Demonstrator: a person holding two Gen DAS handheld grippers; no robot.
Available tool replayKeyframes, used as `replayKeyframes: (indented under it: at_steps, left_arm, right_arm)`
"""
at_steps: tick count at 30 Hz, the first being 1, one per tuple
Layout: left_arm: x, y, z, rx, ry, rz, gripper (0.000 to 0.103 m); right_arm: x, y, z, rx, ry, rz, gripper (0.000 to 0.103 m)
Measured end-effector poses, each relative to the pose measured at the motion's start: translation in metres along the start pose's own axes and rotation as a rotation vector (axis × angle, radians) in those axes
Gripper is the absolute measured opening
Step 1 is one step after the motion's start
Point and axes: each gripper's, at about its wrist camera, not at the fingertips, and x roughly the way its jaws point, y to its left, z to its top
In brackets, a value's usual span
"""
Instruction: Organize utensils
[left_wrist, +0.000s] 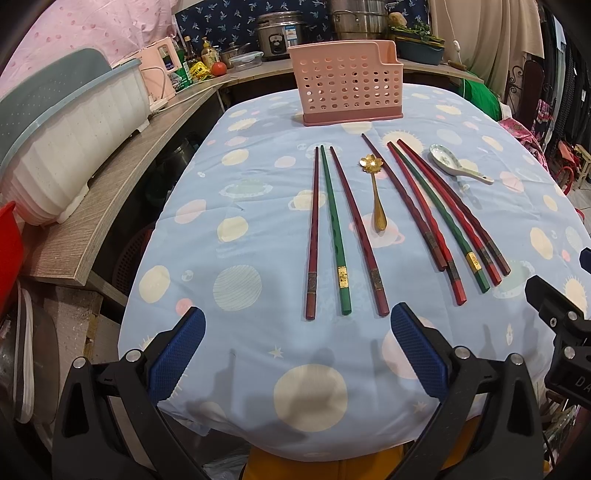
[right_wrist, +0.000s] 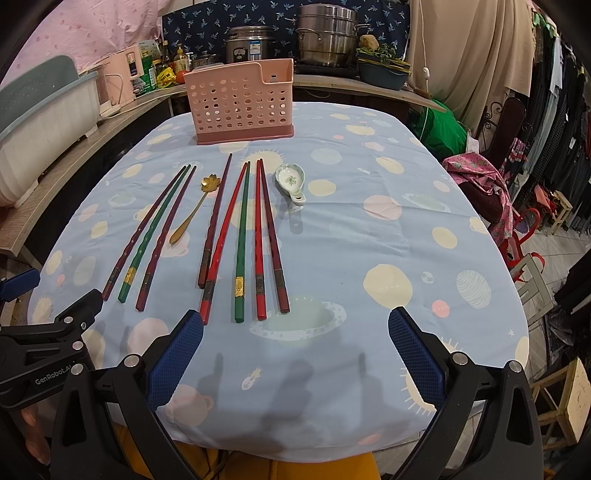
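Observation:
A pink perforated utensil holder (left_wrist: 345, 86) (right_wrist: 242, 103) stands at the far end of the table. In front of it lie several red, dark red and green chopsticks: three on the left (left_wrist: 334, 229) (right_wrist: 149, 236) and a larger group to the right (left_wrist: 439, 218) (right_wrist: 242, 236). A gold flower-shaped spoon (left_wrist: 375, 192) (right_wrist: 195, 206) lies between the groups. A white ceramic spoon (left_wrist: 454, 164) (right_wrist: 291, 181) lies at the right. My left gripper (left_wrist: 297, 325) is open and empty above the near table edge. My right gripper (right_wrist: 295, 326) is open and empty, beside the left one.
The table has a light blue planet-print cloth (left_wrist: 258, 258) (right_wrist: 369, 240). A wooden counter (left_wrist: 110, 184) with a white dish rack (left_wrist: 66, 140) runs along the left. Pots and bottles (right_wrist: 258, 44) stand behind. Stools and clothes (right_wrist: 535, 221) are at the right.

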Motion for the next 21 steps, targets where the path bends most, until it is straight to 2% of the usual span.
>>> replayKeyframes:
  at_steps: [21]
  left_arm:
    - [0.0011,-0.0004,-0.0019,-0.002,0.005,-0.002,0.096]
  right_arm:
    - [-0.0001,-0.0001,-0.0002,0.001,0.000,0.001,0.096]
